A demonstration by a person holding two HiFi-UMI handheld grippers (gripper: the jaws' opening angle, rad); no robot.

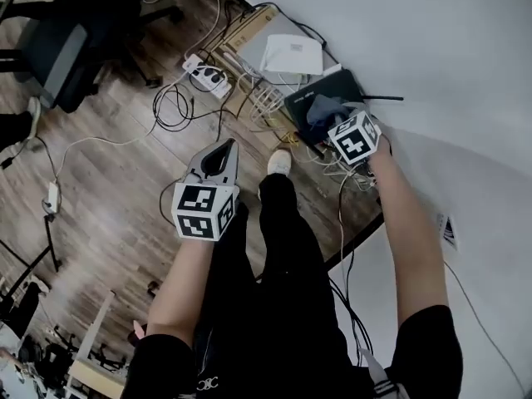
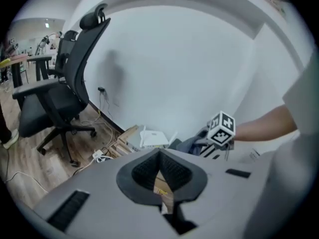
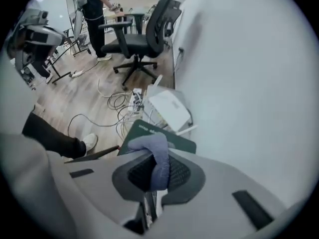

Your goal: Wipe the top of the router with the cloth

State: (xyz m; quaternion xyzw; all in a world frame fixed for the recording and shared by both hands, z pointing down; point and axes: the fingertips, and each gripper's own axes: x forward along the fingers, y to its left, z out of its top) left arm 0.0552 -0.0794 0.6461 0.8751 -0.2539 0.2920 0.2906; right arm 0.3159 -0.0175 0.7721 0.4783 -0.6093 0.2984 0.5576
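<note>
From the head view: at left, the left tongs pressed together at the tips and pinching nothing, hanging over the wooden floor, well apart from the work. At right, the right tongs reaching down to the dark router at the foot of the white wall, pinching a grey-blue cloth bunched on the router's top. Just beyond, a white router; near it a power strip among loose cables; at far left an office chair; below the routers a pale shoe. From the left gripper view: left tongs closed tip to tip, only floor showing in the gap behind the pads. Past them, the white router, a bit of the cloth, and the marker cube of the right tongs on an outstretched arm; office chair at left against the wall. From the right gripper view: right tongs clamped on the cloth, a fold of it hanging down between the pads and the rest humped over the near edge of the dark router, whose flat top shows a line of pale print. Beyond, the white router tilted against the wall, then the power strip, cables, office chair, and the shoe at left.
</note>
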